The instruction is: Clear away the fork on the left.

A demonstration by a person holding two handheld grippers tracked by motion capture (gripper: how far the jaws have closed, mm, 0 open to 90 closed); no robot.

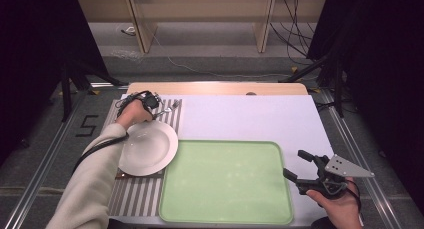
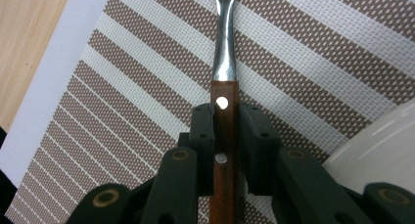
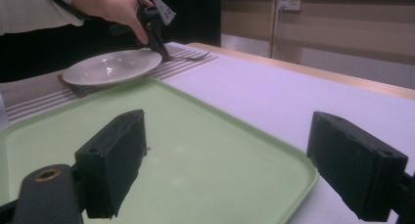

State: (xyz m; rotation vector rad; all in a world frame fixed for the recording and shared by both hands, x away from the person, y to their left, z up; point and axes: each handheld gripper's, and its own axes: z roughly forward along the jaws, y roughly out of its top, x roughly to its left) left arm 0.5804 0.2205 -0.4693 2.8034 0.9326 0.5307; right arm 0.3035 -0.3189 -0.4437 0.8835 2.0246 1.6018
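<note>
A white sheet is covering the table (image 1: 260, 116) in front of me, with dark curtains and a bare floor lying beyond it, and a brown-and-cream striped placemat (image 1: 145, 194) is sitting at its left side. On that placemat, just beyond the white plate (image 1: 148, 147), a fork (image 2: 224, 62) is lying flat, and my left gripper (image 2: 225, 131) is closing its two black jaws on the fork's handle, pads pressing either side of it. The fork's long axis is running straight on from the jaws, away from my hand, so the tines are pointing past the plate's far rim. It is showing a reddish-brown wooden handle with pale rivets and a polished steel neck. I am resting my right gripper (image 1: 300, 166) well apart from the plate, beyond the right edge of the green tray (image 1: 225, 181), jaws standing wide and holding nothing. My left hand is plainly the nearer one.
</note>
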